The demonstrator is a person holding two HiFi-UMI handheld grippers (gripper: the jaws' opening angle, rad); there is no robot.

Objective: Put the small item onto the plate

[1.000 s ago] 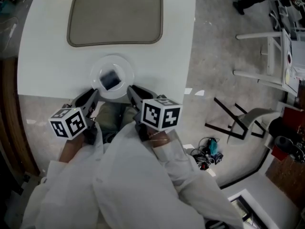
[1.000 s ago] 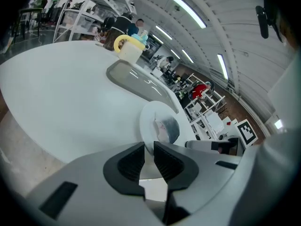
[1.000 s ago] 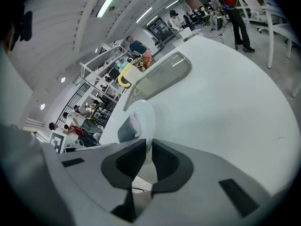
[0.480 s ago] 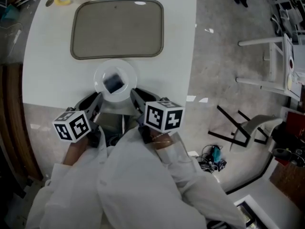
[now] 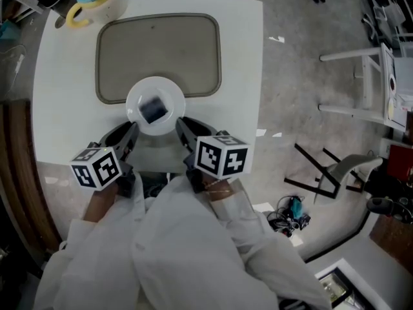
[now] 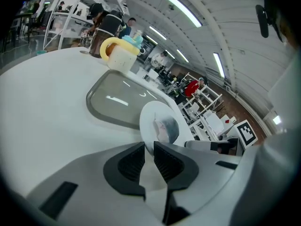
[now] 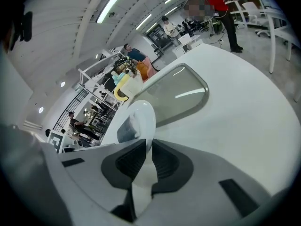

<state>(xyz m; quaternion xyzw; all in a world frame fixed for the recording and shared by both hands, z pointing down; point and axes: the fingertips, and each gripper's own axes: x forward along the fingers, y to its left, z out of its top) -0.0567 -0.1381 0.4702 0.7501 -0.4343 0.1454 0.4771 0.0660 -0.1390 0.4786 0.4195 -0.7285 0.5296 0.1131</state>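
The plate (image 5: 137, 94) has moved forward across the tabletop (image 5: 240, 63) over the past second. Earlier it lay at the near edge, clear of the tray (image 5: 158, 47); now its far rim overlaps the tray's near border. Both grippers have travelled with it, and their hold looks unchanged.

The left gripper (image 5: 131, 129) has its fingers (image 6: 130, 161) closed on the plate's near-left rim, which shows as a thin white edge pinched between them in the left gripper view. The right gripper (image 5: 181, 124) clamps the near-right rim in the same way with its fingers (image 7: 165, 163).

The item (image 5: 153, 110) already lies in the plate's middle, a dark, flat, roughly square piece. It therefore looks as though placing it is done, and this step is carrying the loaded plate towards the tray.

The item sits flat, turned slightly askew to the tabletop's edges. In the head view it looks a little longer along the line from near left to far right, but it is so nearly square that I cannot be sure it has a long axis. It lies well inside the rim, clear of both grippers.
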